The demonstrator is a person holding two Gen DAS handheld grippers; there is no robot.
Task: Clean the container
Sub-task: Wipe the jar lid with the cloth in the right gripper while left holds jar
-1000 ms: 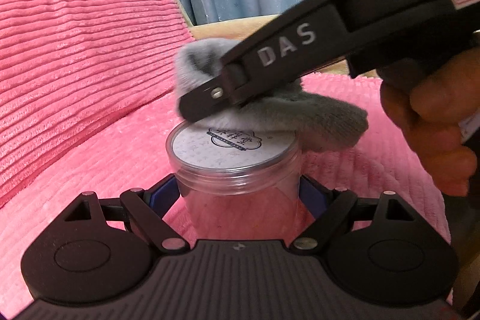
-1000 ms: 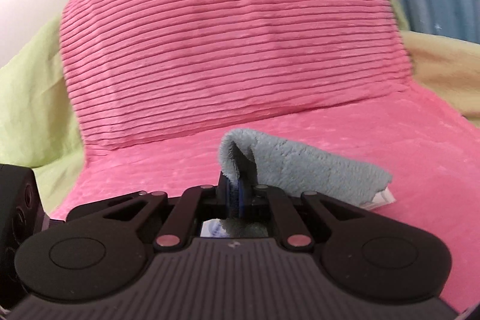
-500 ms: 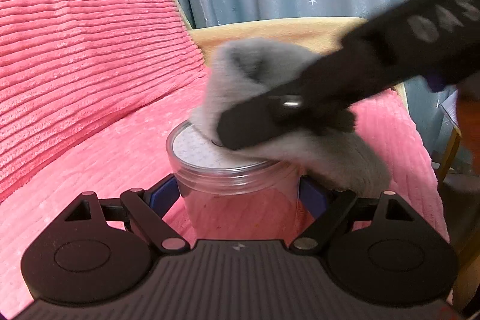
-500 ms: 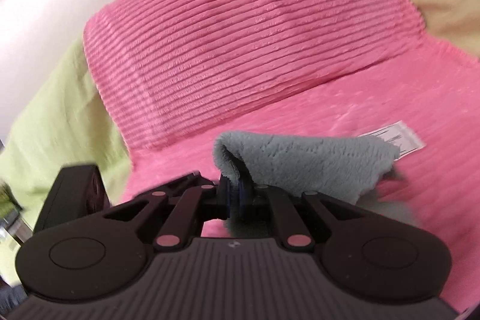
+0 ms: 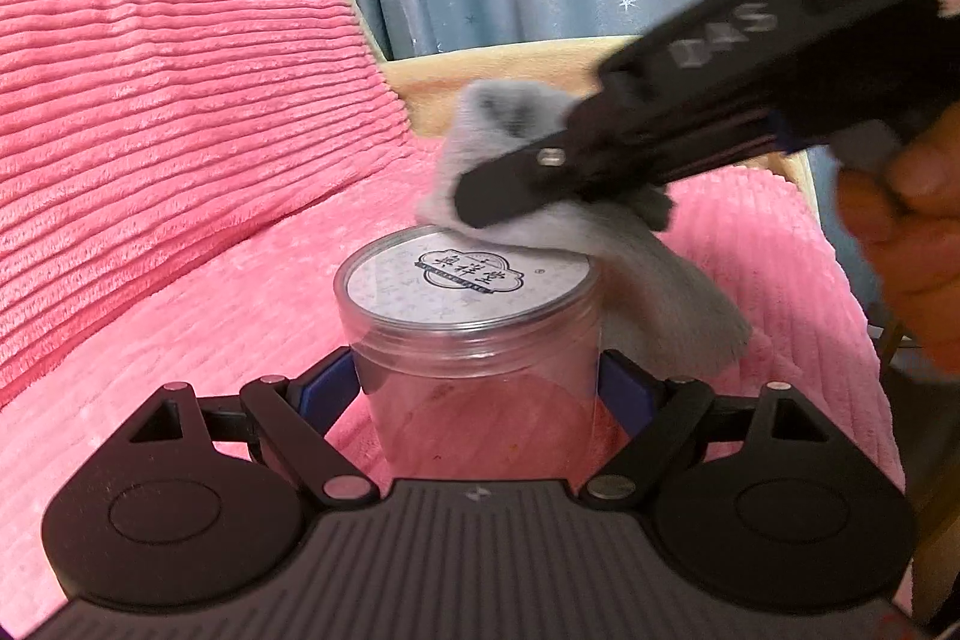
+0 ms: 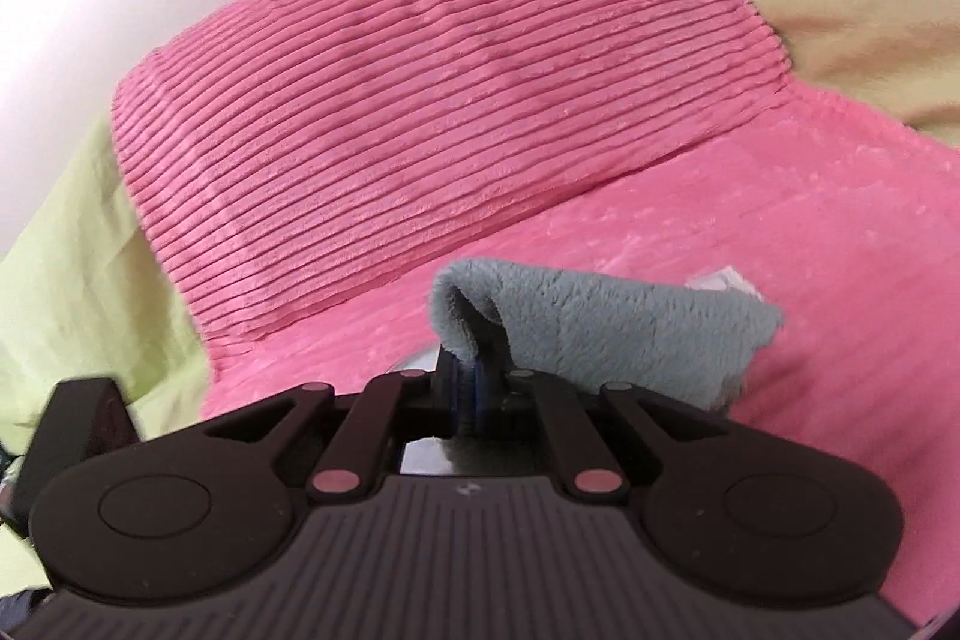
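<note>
Left gripper (image 5: 477, 394) clamping the clear jar (image 5: 474, 370) between its fingers, right gripper (image 6: 474, 388) pinching the grey cloth (image 6: 600, 334), cloth touching the far edge of the jar lid (image 5: 462, 280), pink cushion (image 5: 168, 100) lying behind

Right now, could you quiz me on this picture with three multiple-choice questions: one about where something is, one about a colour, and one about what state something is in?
1. Where does the grey cloth touch the clear container?
A. on its lid
B. under its base
C. inside it

2. What colour is the ribbed cushion behind the container?
A. blue
B. pink
C. white

3. How does the left gripper stand?
A. wide open, away from the container
B. shut on the cloth
C. shut on the container

Answers:
1 A, the cloth held by the right gripper lies on the far edge of the printed lid.
2 B, its ridges are plainly pink.
3 C, its blue pads press both sides of the container.
</note>
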